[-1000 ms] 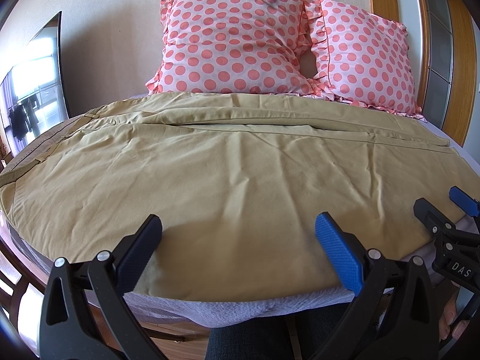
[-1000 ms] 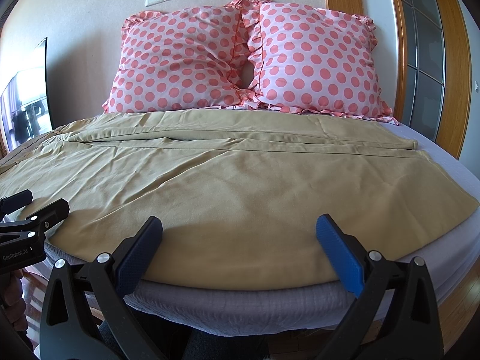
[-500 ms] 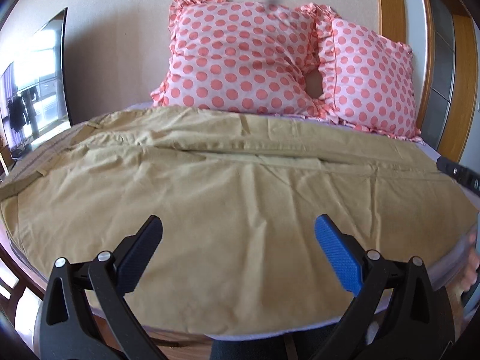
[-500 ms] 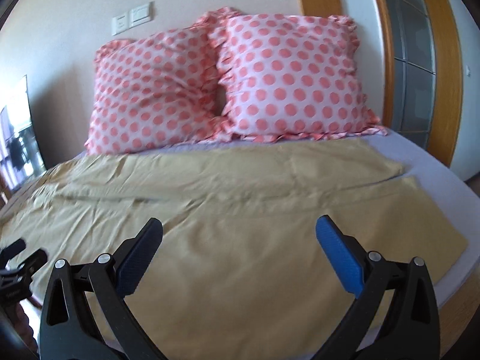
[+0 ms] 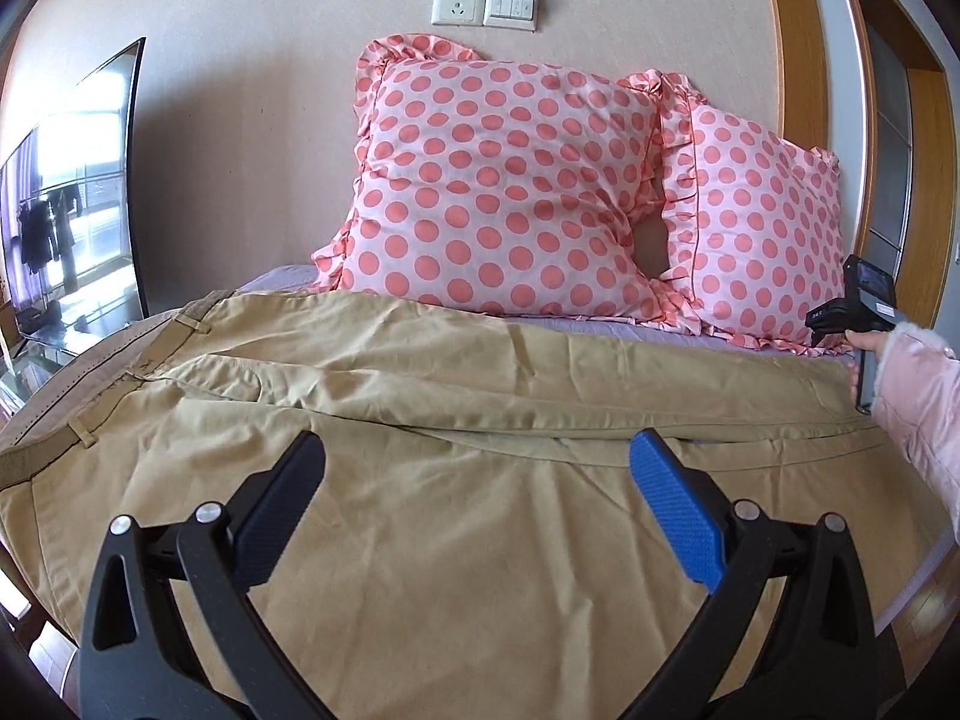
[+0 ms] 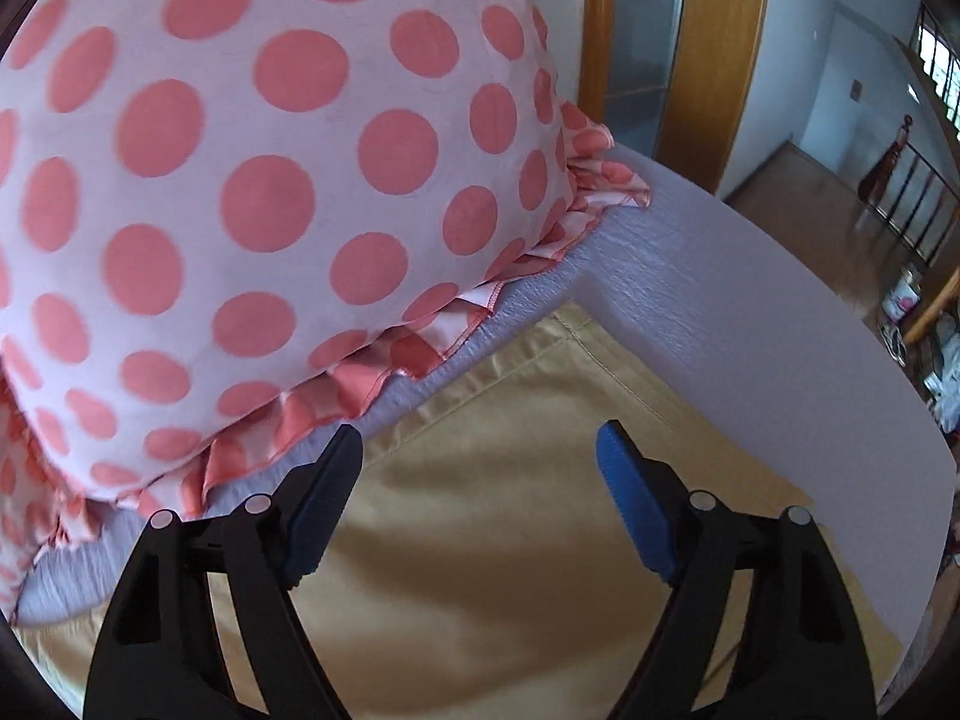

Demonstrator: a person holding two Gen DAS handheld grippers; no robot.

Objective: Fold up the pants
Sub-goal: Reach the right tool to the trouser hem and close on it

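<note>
Right now, through my left wrist camera, my left gripper (image 5: 477, 504) hangs over the khaki pants (image 5: 456, 420) with its fingers spread wide and nothing between them. The pants lie flat across the bed (image 5: 282, 273), filling it from the near edge almost to the head end, waistband and belt loops toward the left edge, the legs running off toward the right edge. Two pink polka-dot pillows (image 5: 504, 192) stand against the wall at the head of the bed, the far leg's long edge just in front of them. At the right edge of that view my right hand (image 5: 864, 354), in a fluffy pink sleeve (image 5: 918, 402), reaches in over the far leg near the pillows, gripping the black handle of its tool.

From my right wrist camera, my right gripper (image 6: 480, 492) is pitched down over the far right corner of the bed, fingers released and apart, holding nothing. Between and below them lies the hem end of the pants leg (image 6: 510, 480), its stitched corner pointing toward the head of the bed, resting on the pale lilac sheet (image 6: 690, 324). One pillow (image 6: 252, 180) fills the upper left, its frill just beside the leg's edge and close to my left fingertip (image 6: 336, 468). Beyond the bed's edge a wooden door frame (image 6: 714, 60) stands.
</note>
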